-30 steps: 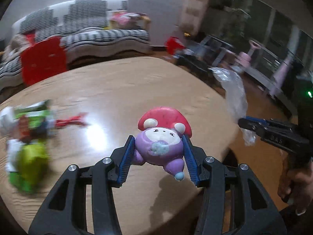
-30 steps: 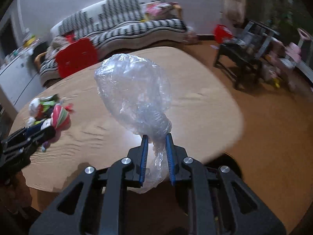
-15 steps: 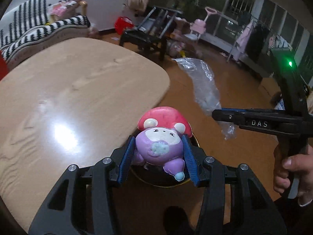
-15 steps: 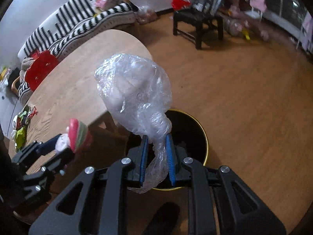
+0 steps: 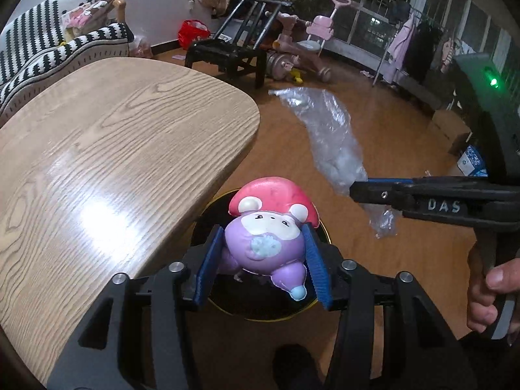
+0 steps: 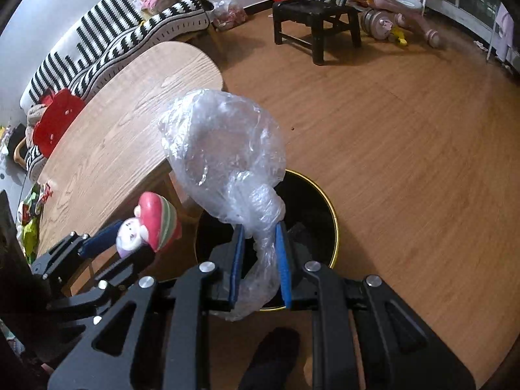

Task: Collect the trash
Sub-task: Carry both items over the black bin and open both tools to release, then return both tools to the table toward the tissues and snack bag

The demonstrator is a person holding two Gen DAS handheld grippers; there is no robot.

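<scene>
My left gripper (image 5: 263, 260) is shut on a squishy mushroom toy (image 5: 269, 224) with a red cap and purple body, held right above a black bin with a gold rim (image 5: 320, 304) on the floor. My right gripper (image 6: 259, 258) is shut on the neck of a clear crumpled plastic bag (image 6: 224, 149), also above the bin (image 6: 330, 204). The right gripper (image 5: 367, 191) with the bag (image 5: 328, 136) shows at the right of the left wrist view. The left gripper (image 6: 130, 239) with the toy (image 6: 152, 219) shows at the lower left of the right wrist view.
The wooden table (image 5: 107, 149) stands left of the bin, its rounded edge close to the bin. More wrappers (image 6: 29, 214) lie at its far end. A black chair (image 6: 315, 13), children's ride-on toys (image 5: 305, 45), a striped sofa (image 6: 107, 42) and a red stool (image 6: 55, 120) stand further off.
Both grippers swung away from the table and came over the floor bin, each keeping its hold. The bin now lies directly under the toy and the bag.
</scene>
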